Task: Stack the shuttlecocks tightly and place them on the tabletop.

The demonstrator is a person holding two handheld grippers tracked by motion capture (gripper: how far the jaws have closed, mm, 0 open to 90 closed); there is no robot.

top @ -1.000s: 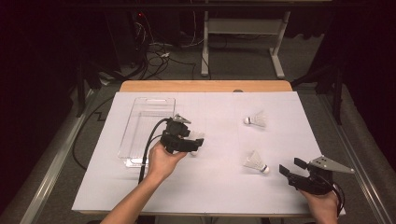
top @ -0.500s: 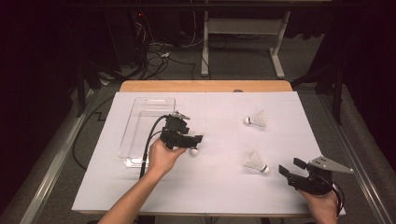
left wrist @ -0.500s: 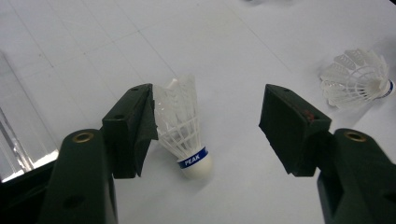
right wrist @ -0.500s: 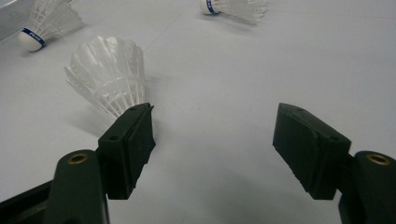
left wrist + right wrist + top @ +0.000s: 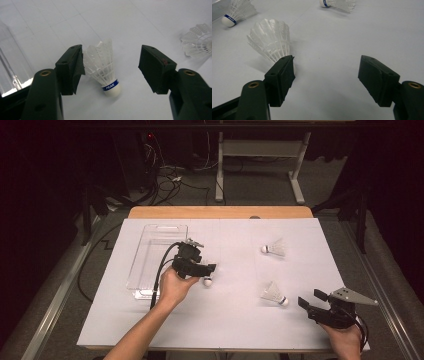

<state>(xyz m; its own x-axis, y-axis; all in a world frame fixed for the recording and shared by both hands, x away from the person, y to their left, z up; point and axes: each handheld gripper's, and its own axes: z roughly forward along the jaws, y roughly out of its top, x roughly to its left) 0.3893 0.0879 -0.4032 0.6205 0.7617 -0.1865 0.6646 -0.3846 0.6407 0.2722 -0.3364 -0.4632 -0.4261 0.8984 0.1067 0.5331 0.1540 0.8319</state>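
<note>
Edging slightly toward the clear tray (image 5: 150, 257), the left gripper (image 5: 110, 66) hangs with jaws apart around a shuttlecock (image 5: 103, 67) lying on the bench (image 5: 230, 320), while the right gripper (image 5: 311, 299) rests open near another shuttlecock (image 5: 272, 293).

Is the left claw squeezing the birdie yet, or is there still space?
Cannot tell. In the left gripper view the left claw is open around the shuttlecock; the right jaw stands clearly apart, but the feathers meet the left jaw's edge.

Clear plastic tray (image 5: 150, 251) on white sheet (image 5: 230, 320); wooden table edge (image 5: 220, 212) behind
</note>
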